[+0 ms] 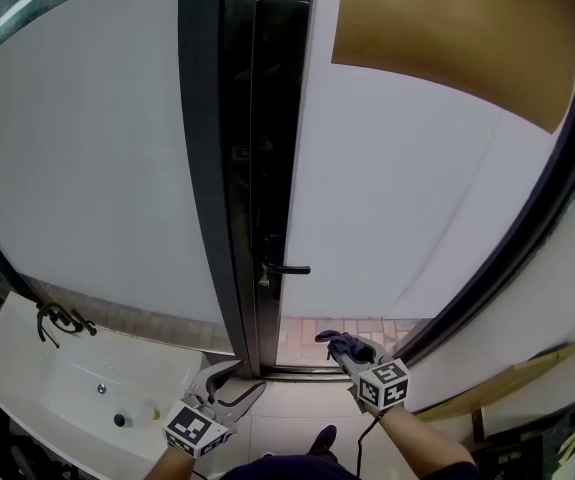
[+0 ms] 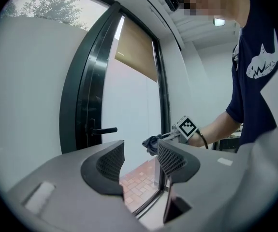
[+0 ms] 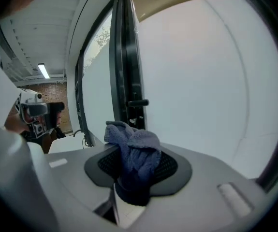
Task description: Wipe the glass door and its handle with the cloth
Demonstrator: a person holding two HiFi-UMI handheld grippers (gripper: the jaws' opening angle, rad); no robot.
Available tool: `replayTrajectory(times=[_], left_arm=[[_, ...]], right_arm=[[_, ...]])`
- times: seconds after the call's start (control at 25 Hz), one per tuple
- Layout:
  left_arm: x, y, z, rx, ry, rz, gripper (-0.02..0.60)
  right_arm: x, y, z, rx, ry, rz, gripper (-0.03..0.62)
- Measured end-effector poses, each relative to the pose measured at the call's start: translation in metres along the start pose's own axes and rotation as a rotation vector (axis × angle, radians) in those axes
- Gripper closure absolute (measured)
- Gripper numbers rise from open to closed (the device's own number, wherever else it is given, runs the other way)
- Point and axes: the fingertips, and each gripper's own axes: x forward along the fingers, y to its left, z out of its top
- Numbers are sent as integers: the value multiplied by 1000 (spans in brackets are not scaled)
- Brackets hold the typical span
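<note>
The glass door (image 1: 407, 178) has a frosted pane in a black frame, with a black lever handle (image 1: 285, 269) at its left edge. My right gripper (image 1: 345, 348) is shut on a blue-grey cloth (image 3: 135, 149), low and to the right of the handle, apart from the glass. The cloth (image 1: 339, 343) bunches out of the jaws. The handle (image 3: 138, 102) shows beyond it in the right gripper view. My left gripper (image 1: 235, 380) hangs open and holds nothing, near the floor by the door frame. From the left gripper view the handle (image 2: 104, 130) and the right gripper (image 2: 154, 143) lie ahead.
A white washbasin (image 1: 27, 368) with a black tap (image 1: 55, 318) stands at the lower left. A fixed frosted pane (image 1: 77, 158) fills the left side. A tan blind (image 1: 447, 28) covers the door's upper part. A wooden strip (image 1: 512, 373) leans at the lower right.
</note>
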Motion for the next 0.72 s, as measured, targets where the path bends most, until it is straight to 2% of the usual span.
replayTrajectory(times=[0.2,0.36,0.52,0.72], left_arm=[[-5,-19,-9,-12,20,-76,373],[-6,-34,-15,-26,28,-131,373],[-2,-51,-13,-26,28,-159,373],[0,-76,-5,-17,25,-157,373]], right_arm=[[-71,24,20,4,-116,-64,451],[-111,41,32,19,-161,-69,451],[-138,50,38,6,-186,-72,451],[-166,48,37,19,-204,-66,451]])
